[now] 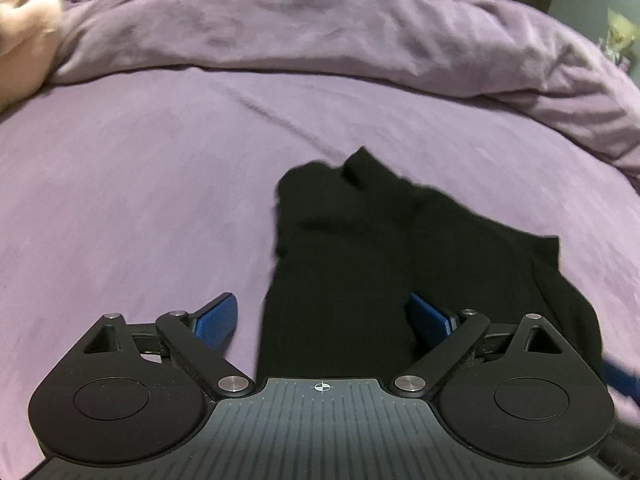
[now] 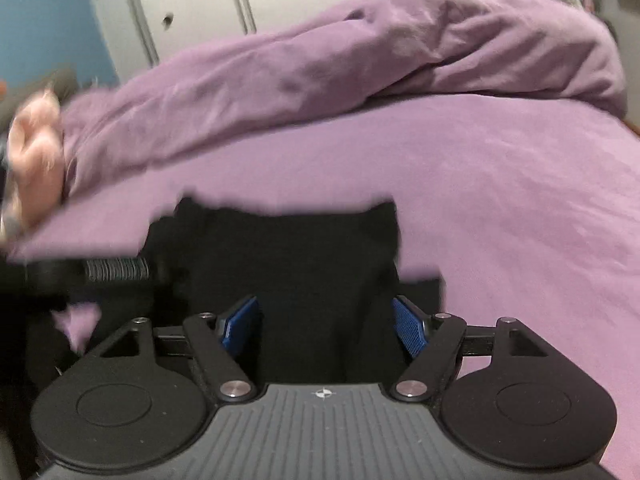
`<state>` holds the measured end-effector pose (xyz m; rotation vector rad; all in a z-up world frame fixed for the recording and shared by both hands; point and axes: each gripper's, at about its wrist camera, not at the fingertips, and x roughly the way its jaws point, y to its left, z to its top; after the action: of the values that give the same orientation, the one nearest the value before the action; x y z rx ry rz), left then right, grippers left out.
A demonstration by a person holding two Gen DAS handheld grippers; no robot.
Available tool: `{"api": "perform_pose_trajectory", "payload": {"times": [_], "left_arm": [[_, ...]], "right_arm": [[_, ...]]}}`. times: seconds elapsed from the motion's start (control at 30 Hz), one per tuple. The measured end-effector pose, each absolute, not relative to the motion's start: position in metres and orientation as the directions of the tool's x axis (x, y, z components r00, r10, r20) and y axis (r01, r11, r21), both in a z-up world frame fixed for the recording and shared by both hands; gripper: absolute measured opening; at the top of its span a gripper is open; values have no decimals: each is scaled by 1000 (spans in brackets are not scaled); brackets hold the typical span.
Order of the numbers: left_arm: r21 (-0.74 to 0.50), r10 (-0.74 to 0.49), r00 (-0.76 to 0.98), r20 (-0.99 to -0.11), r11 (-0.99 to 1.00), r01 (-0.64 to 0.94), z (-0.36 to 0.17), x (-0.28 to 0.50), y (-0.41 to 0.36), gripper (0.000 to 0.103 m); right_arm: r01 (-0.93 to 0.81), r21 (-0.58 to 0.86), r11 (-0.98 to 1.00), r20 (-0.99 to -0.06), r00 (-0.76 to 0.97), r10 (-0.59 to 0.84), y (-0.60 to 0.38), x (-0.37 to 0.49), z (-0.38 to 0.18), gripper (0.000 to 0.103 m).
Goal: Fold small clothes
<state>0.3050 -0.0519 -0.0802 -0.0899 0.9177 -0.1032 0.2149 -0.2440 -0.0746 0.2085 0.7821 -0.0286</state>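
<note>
Two claws, left claw [image 1: 322,320] and right claw [image 2: 324,328], both spread wide, gripping nothing, over a blurred black garment [image 1: 360,248], folds unreadable

bare sheet [image 1: 140,200] left; duvet [image 1: 320,28] behind.

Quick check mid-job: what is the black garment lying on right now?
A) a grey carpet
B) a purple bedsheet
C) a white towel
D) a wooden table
B: the black garment lies spread on the purple bedsheet, with a rumpled purple duvet behind it; both hand-held grippers, left and right, are open over it.
</note>
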Motion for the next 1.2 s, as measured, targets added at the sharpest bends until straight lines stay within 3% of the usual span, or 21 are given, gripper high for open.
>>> {"api": "perform_pose_trajectory", "payload": {"times": [0.1,0.23,0.4,0.53,0.8,1.2], "left_arm": [[-194,-148,594,-791,981,-12,-80,268,-35,96],[-212,-168,557,-813,977,-14,-72,224,-21,97],[-95,-117,482,-869,993,69,-65,166,-19,97],[-40,-52,485,-873,999,34,-46,135,-12,98],[84,30,563,-826,994,71,3,119,-15,102],[79,-3,526,-850,988,133,22,117,-30,102]], "right_arm": [[70,106,992,-691,722,23,-244,169,-80,75],[150,190,970,-749,661,45,-264,131,-67,77],[182,154,971,-844,536,33,-262,99,-56,80],[185,204,961,-851,520,81,-253,71,-46,92],[190,174,966,-856,515,53,-231,69,-10,99],[149,48,988,-861,508,-35,-206,86,26,99]]}}
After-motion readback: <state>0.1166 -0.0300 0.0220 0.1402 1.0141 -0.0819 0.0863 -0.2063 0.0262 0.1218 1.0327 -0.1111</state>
